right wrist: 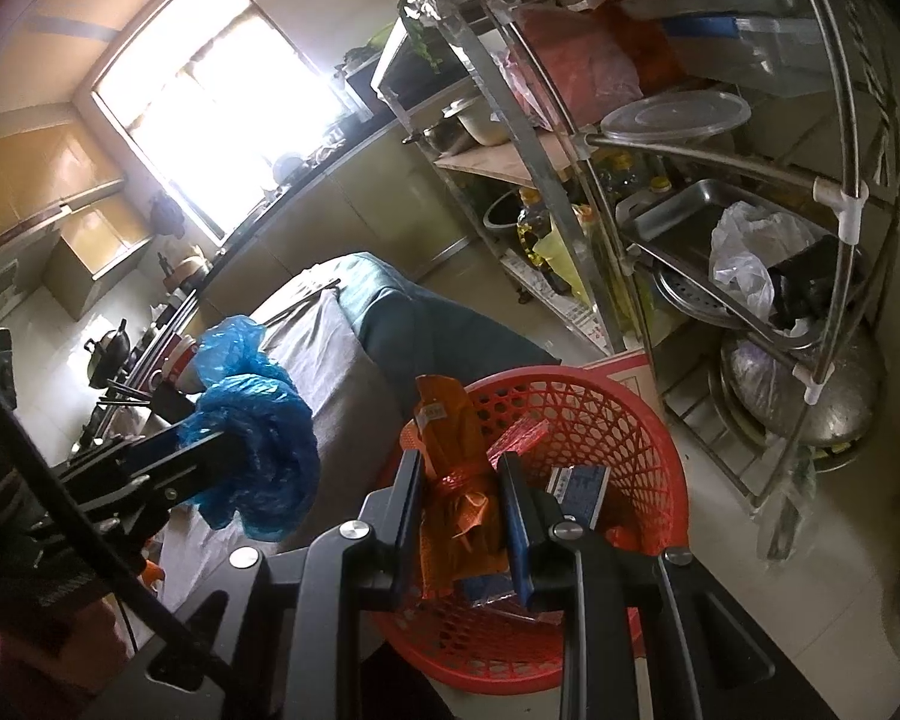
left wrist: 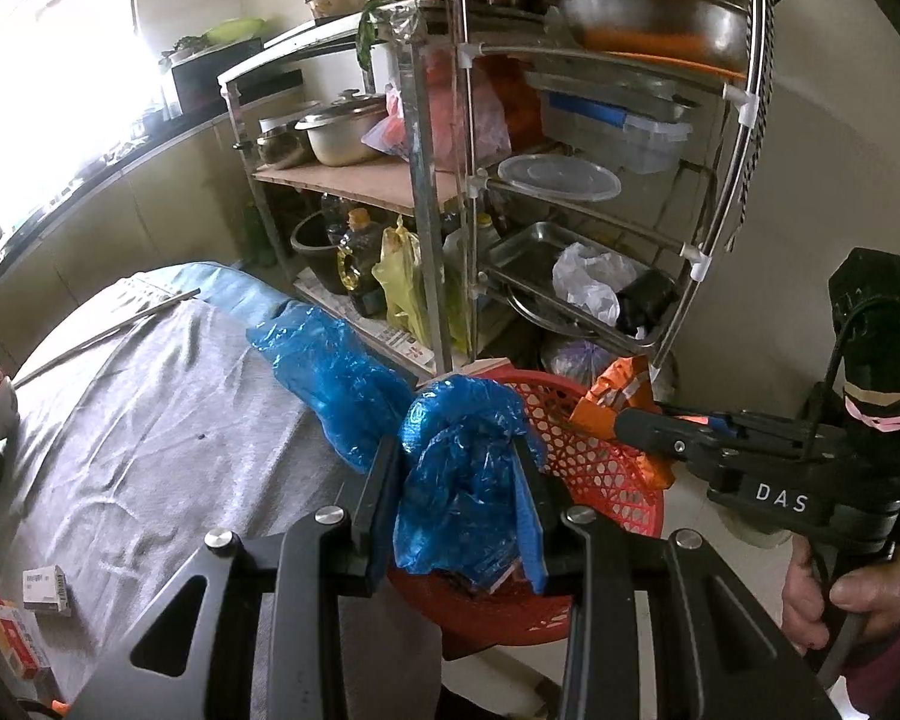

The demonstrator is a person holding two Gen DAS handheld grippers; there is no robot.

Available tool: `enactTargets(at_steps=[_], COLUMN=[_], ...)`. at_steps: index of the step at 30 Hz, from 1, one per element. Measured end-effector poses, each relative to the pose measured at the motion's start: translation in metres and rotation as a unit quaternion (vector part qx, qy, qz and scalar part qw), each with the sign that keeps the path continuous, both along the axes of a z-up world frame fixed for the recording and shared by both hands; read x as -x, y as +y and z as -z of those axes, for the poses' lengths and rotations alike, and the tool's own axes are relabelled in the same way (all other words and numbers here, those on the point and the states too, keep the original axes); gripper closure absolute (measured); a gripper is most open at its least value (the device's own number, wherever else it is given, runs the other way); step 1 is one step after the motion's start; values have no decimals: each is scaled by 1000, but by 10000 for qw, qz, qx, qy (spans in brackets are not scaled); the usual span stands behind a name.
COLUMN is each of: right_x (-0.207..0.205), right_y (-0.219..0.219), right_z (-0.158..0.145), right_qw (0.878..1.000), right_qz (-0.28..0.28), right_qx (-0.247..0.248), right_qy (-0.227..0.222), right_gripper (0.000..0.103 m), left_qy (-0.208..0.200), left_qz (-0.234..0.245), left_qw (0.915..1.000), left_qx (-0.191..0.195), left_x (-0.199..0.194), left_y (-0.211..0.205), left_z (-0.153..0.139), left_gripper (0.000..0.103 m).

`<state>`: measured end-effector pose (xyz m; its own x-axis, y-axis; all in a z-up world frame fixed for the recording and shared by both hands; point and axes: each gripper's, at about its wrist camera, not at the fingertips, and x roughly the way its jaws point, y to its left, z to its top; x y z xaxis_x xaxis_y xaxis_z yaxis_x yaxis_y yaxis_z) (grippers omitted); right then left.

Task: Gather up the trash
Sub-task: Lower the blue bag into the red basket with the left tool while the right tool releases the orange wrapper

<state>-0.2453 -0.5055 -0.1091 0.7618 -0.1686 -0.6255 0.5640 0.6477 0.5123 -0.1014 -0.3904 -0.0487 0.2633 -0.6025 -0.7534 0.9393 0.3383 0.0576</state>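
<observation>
A cluttered kitchen is being shown, with a steel rack [right wrist: 720, 138] against the wall and a table under a grey cloth [left wrist: 168, 420] beside it. A red mesh basket [right wrist: 600, 414] is standing on the floor between the two. An orange wrapper [right wrist: 456, 480] is being gripped by the right gripper [right wrist: 459, 510] directly above the basket's mouth, its long axis running upright along the fingers. A crumpled blue plastic bag [left wrist: 462, 480] is being clamped by the left gripper [left wrist: 459, 498] at the basket's near rim, beside the table edge. The right gripper is judged nearer a clean drop.
</observation>
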Motion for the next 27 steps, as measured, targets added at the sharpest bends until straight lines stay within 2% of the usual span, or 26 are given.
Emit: enactTargets(at_steps=[16, 27], right_x=[10, 10], right_y=[-9, -12], right_z=[10, 15], right_qw=[9993, 9989], right_qz=[80, 90], right_qx=[-338, -436], right_qy=[-159, -142], right_gripper=[76, 75], left_qy=[22, 98], left_qz=[112, 175], left_qw=[9996, 9993], left_qx=[-274, -323], left_x=[7, 6], left_y=[-21, -25], left_z=[17, 24], left_gripper=[67, 67])
